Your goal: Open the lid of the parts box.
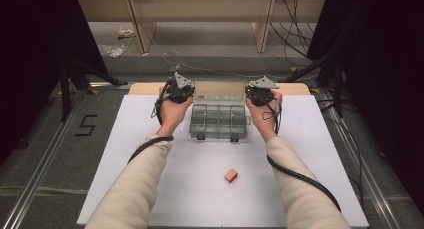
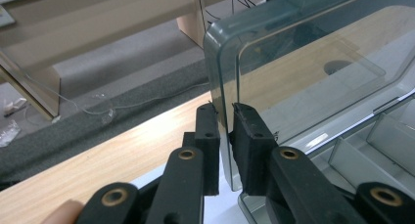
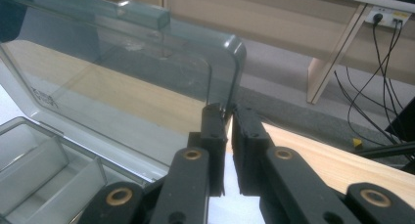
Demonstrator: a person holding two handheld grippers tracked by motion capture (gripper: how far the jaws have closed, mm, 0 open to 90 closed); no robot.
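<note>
Small orange block point(image 1: 230, 175) lies loose on the white worktop point(image 1: 150, 189), well short of the clear box point(image 1: 218, 121). Box stands at the far middle, compartments bare. Left tongs point(image 2: 223, 117) and right tongs point(image 3: 226, 115) each pinch a side edge of the raised lid point(image 2: 313, 62). Judgement: box opened; loading the block remains.

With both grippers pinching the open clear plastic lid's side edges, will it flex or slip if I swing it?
The clear smoky plastic lid looks thin, so probably light and slightly flexible. Its glossy edge may slip in the left gripper and right gripper.
</note>
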